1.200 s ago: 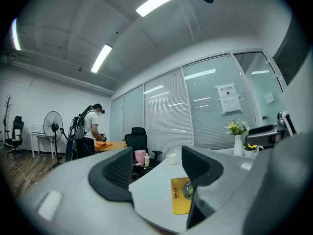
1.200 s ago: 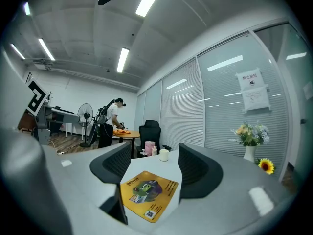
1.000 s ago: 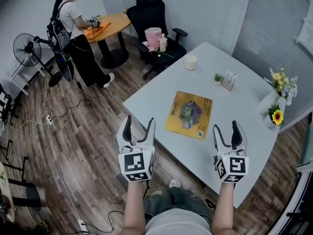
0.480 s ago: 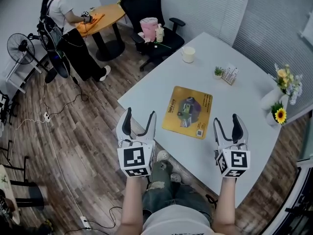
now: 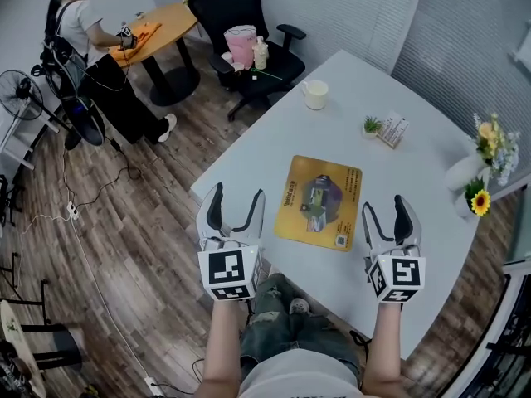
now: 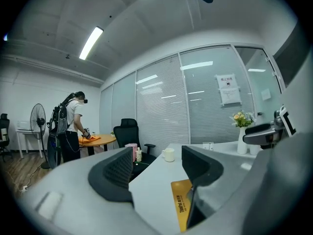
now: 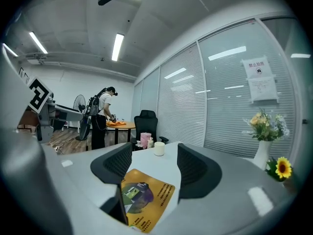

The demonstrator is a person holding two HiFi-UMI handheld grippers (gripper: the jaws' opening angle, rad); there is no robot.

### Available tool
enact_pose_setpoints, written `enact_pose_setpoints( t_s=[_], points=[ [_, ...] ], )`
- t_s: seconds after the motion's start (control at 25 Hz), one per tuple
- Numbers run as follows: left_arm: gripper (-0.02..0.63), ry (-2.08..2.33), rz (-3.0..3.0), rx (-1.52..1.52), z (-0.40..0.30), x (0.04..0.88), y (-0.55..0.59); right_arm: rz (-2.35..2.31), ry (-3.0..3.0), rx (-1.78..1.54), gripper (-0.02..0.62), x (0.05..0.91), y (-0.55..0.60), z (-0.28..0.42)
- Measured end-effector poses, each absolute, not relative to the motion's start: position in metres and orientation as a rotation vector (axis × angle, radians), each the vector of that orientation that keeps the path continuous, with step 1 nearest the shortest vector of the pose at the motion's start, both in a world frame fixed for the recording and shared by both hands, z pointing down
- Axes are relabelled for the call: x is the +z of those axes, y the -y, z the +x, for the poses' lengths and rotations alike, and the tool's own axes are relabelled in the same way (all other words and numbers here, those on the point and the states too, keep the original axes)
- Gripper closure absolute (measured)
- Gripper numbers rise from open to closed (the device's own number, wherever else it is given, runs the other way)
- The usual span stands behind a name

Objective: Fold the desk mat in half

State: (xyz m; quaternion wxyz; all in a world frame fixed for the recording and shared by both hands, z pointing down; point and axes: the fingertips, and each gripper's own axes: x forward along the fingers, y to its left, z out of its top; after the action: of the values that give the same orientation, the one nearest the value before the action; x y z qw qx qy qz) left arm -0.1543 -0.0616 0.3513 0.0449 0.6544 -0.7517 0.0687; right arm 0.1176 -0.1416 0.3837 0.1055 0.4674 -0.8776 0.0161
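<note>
Surface (image 5: 265, 160): white, centre frame.
Desk mat (image 5: 319, 201): yellow, flat, unfolded, mid-frame; lies between and just beyond both sets of fingers, untouched.
Left gripper (image 5: 236, 196), right gripper (image 5: 384, 207): lower frame, fingers spread wide, holding nothing.
Vase (image 5: 461, 172): right edge, holds flowers.
Cup (image 5: 315, 94): upper centre, contents unseen.
</note>
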Motion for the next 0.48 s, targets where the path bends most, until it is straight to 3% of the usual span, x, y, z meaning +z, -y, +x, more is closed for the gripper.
enact_pose_setpoints(
  t_s=[0.48],
  points=[
    [0.307, 2.046, 2.207, 0.292, -0.172, 0.390, 0.156, 1.286, 2.497, 0.075, 0.287, 0.427, 0.188, 0.073]
  ],
)
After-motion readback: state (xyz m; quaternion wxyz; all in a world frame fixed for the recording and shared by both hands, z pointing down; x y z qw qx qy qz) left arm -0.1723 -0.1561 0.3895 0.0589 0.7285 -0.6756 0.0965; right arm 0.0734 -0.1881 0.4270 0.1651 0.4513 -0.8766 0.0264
